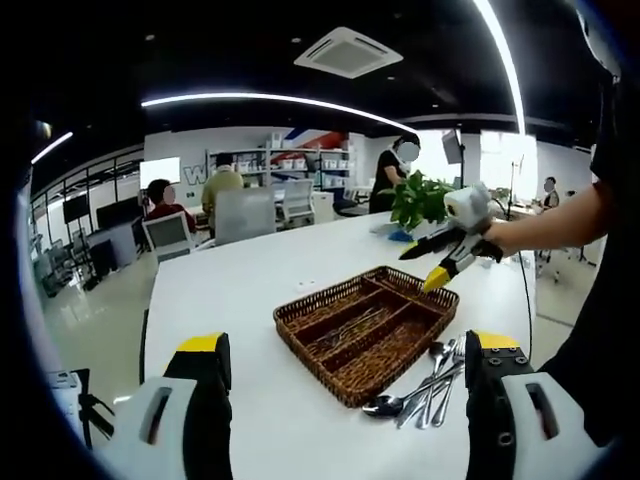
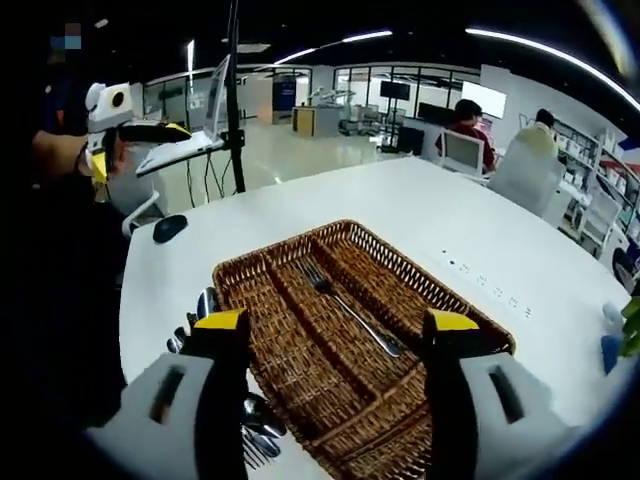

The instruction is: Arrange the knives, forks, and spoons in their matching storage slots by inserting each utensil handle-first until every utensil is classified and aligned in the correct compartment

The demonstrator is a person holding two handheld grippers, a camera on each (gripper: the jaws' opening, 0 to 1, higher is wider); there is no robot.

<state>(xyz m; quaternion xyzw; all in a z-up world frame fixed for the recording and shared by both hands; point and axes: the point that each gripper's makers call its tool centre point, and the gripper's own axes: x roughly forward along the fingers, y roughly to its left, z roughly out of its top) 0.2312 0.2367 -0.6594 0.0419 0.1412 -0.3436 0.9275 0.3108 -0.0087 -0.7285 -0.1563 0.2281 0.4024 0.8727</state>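
A brown wicker basket [image 1: 296, 308] [image 2: 330, 229] with three long slots lies on the white table [image 1: 230, 300]. A fork [image 2: 350, 306] [image 1: 352, 330] rests in the middle slot. Loose spoons [image 1: 425, 388] are piled on the table beside the basket, and they appear near my left jaw in the right gripper view [image 2: 205, 302]. My left gripper [image 1: 348, 345] hovers short of the basket, open, holding nothing. My right gripper [image 2: 338, 322] is above the basket, open and empty; in the left gripper view it hangs past the basket's far corner [image 1: 432, 262].
A potted plant [image 1: 420, 200] stands at the table's far end. A dark mouse [image 2: 170, 228] lies near the table edge, by a laptop on a stand [image 2: 195, 140]. People sit at desks behind the table. The left gripper [image 2: 140, 135] is held off the table's edge.
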